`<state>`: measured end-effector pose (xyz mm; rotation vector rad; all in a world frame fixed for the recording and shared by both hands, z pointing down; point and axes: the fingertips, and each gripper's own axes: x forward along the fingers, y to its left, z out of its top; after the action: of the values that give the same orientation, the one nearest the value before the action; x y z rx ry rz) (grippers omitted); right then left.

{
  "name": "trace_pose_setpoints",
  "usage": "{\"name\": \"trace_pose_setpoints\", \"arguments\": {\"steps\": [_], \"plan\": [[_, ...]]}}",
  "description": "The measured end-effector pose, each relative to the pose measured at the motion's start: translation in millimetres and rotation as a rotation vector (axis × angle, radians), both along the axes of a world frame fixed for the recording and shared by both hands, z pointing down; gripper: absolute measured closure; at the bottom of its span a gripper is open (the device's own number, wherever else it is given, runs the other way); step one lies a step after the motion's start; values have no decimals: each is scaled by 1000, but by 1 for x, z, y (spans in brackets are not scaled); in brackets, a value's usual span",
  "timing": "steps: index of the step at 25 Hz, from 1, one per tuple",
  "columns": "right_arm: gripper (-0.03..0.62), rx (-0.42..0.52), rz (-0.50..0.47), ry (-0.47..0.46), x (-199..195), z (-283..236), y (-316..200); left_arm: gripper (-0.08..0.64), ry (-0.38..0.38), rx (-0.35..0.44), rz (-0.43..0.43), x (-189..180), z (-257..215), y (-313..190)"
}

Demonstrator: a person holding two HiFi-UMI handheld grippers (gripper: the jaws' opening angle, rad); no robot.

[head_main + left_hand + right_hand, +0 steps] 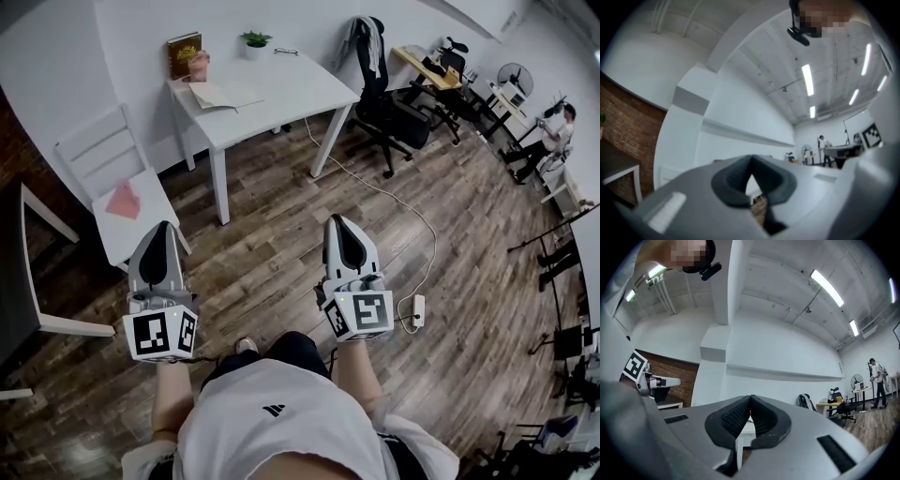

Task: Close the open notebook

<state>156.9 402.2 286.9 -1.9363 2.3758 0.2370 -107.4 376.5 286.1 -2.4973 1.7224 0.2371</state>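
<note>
White table [291,84], well apart from both tools, bears the open notebook [220,96], which only the head view shows; the gripper views face wall and ceiling but show the left gripper [751,161] and right gripper [751,399] pressed together and empty, so pinching the cover would likely fail unless one spreads, and the floor cable [375,186] could snag a foot.

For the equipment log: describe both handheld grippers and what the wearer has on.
Left gripper and right gripper match: light grey tapered shells, black jaw pads, each with a white cube of black square markers. The person wears a white shirt.
</note>
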Motion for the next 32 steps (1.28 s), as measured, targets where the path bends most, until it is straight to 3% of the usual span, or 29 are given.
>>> {"name": "trace_pose_setpoints", "arguments": {"steps": [14,32], "plan": [[600,-35,-20,12,0,13,-58,551,10,-27,-42,-10,12,-53],[600,-14,-107,14,16,-1,-271,551,7,-14,-133,1,0,-233]]}}
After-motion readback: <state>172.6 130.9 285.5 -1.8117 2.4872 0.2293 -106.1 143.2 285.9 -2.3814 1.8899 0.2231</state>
